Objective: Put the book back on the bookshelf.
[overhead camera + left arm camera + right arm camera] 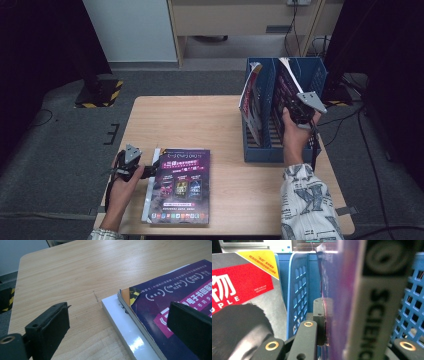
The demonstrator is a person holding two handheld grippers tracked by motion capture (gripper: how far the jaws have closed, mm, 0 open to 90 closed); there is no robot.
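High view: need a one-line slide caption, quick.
Right gripper slots a purple magazine into the blue plastic file rack; left gripper waits open beside the magazine stack on the wooden table.

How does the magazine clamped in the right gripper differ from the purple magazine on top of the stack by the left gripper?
The clamped magazine stands upright, going into the blue file rack; the top magazine of the stack lies flat on the table. The right gripper is shut on the first; the left gripper sits open at the second's edge, jaws apart, not pinching it. Both have purple covers.
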